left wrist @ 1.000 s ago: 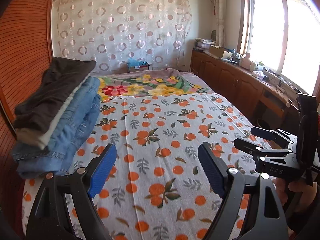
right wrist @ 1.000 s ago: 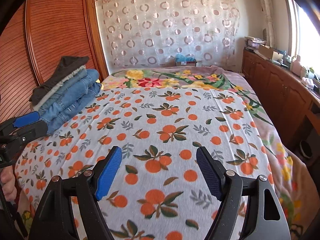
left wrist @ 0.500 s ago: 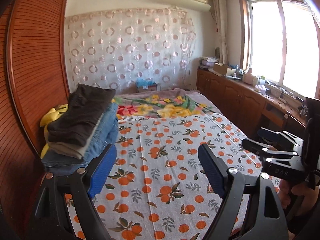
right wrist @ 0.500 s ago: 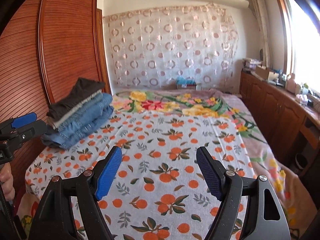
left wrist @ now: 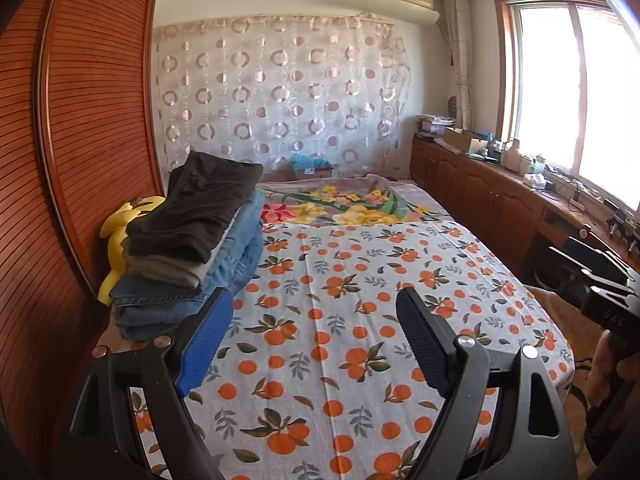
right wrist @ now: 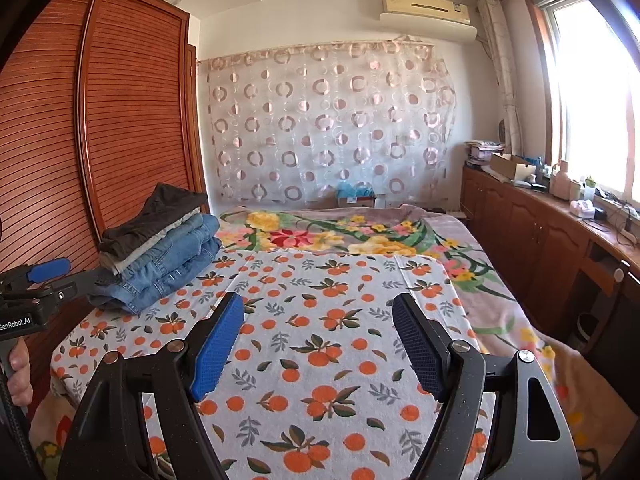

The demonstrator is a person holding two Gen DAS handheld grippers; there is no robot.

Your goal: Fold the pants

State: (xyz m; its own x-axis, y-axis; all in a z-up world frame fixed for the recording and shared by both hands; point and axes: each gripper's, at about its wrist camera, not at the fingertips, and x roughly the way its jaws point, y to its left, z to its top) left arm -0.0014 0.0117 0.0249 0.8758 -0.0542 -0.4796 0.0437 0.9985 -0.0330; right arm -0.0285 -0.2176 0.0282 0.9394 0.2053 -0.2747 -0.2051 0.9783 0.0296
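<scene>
Both pulled back and up from the bed (left wrist: 320,320) since a second ago. Left hand-held gripper (left wrist: 314,340) and right hand-held gripper (right wrist: 318,344) wide, empty. Folded pants (left wrist: 192,236) stacked ahead-left. Looks finished, or awaiting another pair.

Printed in white on the black plastic left gripper (right wrist: 48,276) body: "GenRobot.AI". Embossed on the black right gripper (left wrist: 576,260) body: "DAS", faint.

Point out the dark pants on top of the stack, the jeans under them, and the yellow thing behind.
Dark pants (left wrist: 200,204), left wrist view, top face.
Jeans (right wrist: 168,268), right wrist view, folded edge.
Yellow thing (left wrist: 116,236), left wrist view, exposed side.
</scene>
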